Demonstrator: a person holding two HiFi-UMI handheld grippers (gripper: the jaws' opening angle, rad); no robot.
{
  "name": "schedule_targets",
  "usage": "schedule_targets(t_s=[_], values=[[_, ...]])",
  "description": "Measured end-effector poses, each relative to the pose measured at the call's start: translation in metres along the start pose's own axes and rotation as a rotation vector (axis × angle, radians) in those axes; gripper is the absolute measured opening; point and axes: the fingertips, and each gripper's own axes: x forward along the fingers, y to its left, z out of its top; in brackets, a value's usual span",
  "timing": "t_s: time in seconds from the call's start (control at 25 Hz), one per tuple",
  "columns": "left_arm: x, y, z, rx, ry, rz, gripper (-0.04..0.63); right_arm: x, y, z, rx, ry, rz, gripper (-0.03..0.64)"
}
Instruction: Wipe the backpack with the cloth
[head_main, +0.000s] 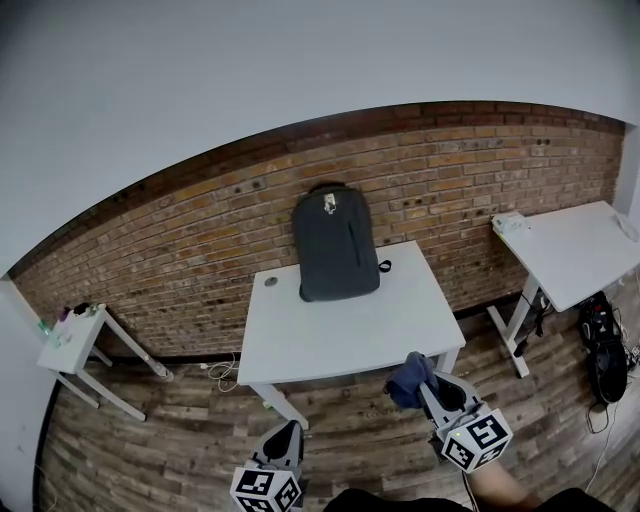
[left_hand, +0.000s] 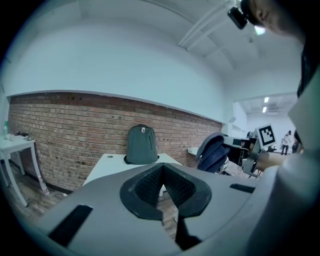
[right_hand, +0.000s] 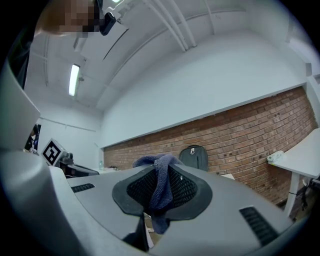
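A dark grey backpack (head_main: 335, 245) stands upright against the brick wall at the back of a white table (head_main: 340, 330); it also shows as the backpack (left_hand: 141, 145) and the backpack (right_hand: 194, 157) in the two gripper views. My right gripper (head_main: 418, 375) is shut on a blue cloth (head_main: 408, 380), held in front of the table's near right corner. The cloth (right_hand: 161, 192) hangs pinched between the jaws. My left gripper (head_main: 285, 440) is low in front of the table, shut with nothing in it; the left gripper (left_hand: 162, 187) points at the table.
A second white table (head_main: 575, 250) stands at the right with a black bag (head_main: 603, 345) on the floor under it. A small white side table (head_main: 75, 345) stands at the left. The floor is wood planks, and cables (head_main: 222, 372) lie by the wall.
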Motion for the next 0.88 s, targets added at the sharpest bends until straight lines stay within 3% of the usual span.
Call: schedule_targets(t_s=[0.24, 0.52, 0.88], values=[[0.021, 0.015, -0.003, -0.014, 0.019, 0.004, -0.005, 0.019, -0.008, -0.006, -0.022, 0.017, 0.0, 0.054], [0.075, 0.041, 0.008, 0.003, 0.001, -0.047, -0.005, 0.053, -0.038, -0.008, -0.032, 0.0, -0.057, 0.054], [0.139, 0.109, 0.012, -0.021, 0.02, -0.056, -0.005, 0.142, -0.052, -0.023, -0.037, 0.02, -0.065, 0.054]])
